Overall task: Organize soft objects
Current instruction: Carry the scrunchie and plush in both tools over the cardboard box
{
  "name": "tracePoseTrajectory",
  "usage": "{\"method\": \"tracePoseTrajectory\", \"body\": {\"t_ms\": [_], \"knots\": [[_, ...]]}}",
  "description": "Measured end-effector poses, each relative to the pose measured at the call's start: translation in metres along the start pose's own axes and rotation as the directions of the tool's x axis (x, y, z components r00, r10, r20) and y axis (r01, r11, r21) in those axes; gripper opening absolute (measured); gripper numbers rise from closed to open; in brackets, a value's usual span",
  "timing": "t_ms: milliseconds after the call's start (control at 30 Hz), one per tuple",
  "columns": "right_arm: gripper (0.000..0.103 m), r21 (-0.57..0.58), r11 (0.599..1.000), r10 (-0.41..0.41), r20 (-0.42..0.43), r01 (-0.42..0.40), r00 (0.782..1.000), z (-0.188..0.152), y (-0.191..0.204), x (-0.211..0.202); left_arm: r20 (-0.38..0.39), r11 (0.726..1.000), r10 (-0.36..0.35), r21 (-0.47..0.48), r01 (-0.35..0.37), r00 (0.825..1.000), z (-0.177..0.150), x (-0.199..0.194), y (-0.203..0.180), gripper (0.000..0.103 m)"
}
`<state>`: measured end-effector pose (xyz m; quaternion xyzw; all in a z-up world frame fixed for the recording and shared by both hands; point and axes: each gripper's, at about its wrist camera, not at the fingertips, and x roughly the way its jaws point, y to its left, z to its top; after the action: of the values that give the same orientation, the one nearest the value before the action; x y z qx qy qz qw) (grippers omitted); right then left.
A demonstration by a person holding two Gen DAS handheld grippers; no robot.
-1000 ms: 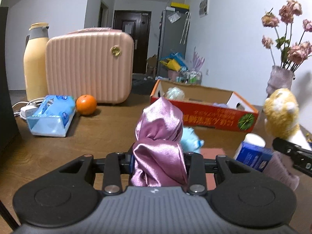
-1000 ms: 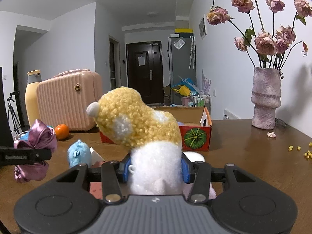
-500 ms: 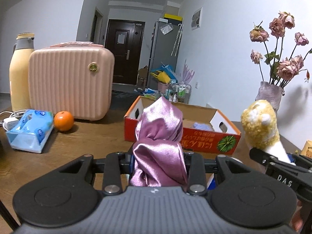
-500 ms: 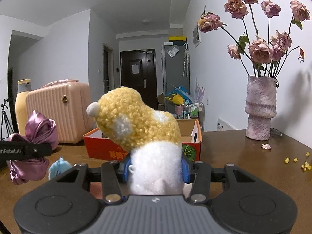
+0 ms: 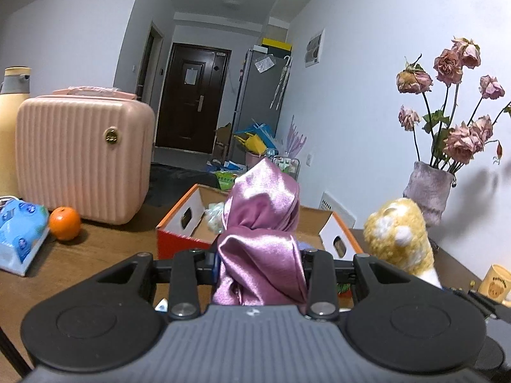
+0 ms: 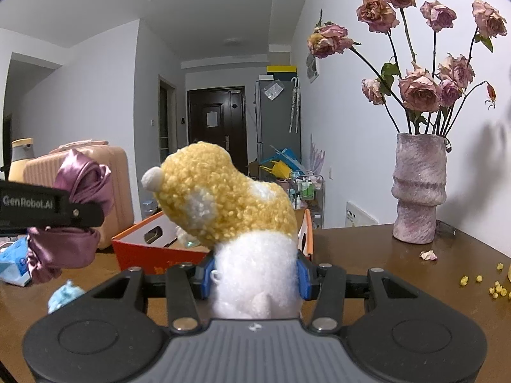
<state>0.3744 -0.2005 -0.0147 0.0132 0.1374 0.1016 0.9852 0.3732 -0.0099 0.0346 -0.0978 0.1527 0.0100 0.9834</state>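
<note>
**Two soft items held above the desk, box ahead**

A brown wooden desk (image 6: 367,249) is seen carrying everything. Toward its far left corner a ribbed pink hard-shell case (image 5: 83,159) is stood upright, with a tall cream-yellow bottle (image 5: 9,127) just beside it at the left edge. Near the far right edge a rough mauve ceramic vase (image 6: 418,191) of dried pink roses (image 6: 418,91) is placed. Between these, at the far side, an open orange-red cardboard box (image 5: 182,239) is set.

A fluffy yellow-and-white plush toy (image 6: 223,204) is pinched at its white base between the blue pads of the right gripper (image 6: 255,274), clear of the desk and in front of the box. A bunched purple satin cloth (image 5: 260,239) is clamped between the pads of the left gripper (image 5: 260,271), likewise lifted before the box.

At the left edge a blue tissue pack (image 5: 19,233) is laid, with a round orange fruit (image 5: 64,223) just beside it. A small light-blue fuzzy toy (image 6: 65,295) is left on the desk near the front. Yellow crumbs (image 6: 493,287) are scattered by the right edge.
</note>
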Motion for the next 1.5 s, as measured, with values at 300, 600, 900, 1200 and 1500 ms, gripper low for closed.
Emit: {"method": "tracePoseTrajectory", "body": {"t_ms": [300, 600, 900, 1200, 1500], "knots": [[0.047, 0.006, 0.999, -0.043, -0.009, 0.043, 0.999, 0.007, -0.017, 0.026, -0.004, 1.0, -0.007, -0.002, 0.007, 1.0, 0.012, 0.027, -0.018, 0.035], [0.047, -0.029, 0.999, -0.043, -0.005, 0.043, 0.999, 0.021, -0.022, 0.057, 0.001, 1.0, -0.003, -0.004, 0.003, 1.0, 0.025, 0.056, -0.028, 0.035], [0.047, -0.069, 0.997, -0.03, -0.018, 0.028, 0.999, 0.033, -0.025, 0.095, -0.005, 1.0, 0.005, -0.003, -0.005, 1.0, 0.037, 0.091, -0.03, 0.035], [0.047, -0.087, 0.996, -0.006, -0.049, 0.002, 0.999, 0.046, -0.026, 0.132, -0.037, 0.999, 0.042, 0.012, -0.041, 0.998, 0.048, 0.128, -0.029, 0.036], [0.047, -0.116, 0.993, 0.016, -0.1, -0.027, 0.995, 0.057, -0.019, 0.164, -0.085, 0.994, 0.106, 0.02, -0.105, 0.991, 0.055, 0.161, -0.02, 0.036]]}}
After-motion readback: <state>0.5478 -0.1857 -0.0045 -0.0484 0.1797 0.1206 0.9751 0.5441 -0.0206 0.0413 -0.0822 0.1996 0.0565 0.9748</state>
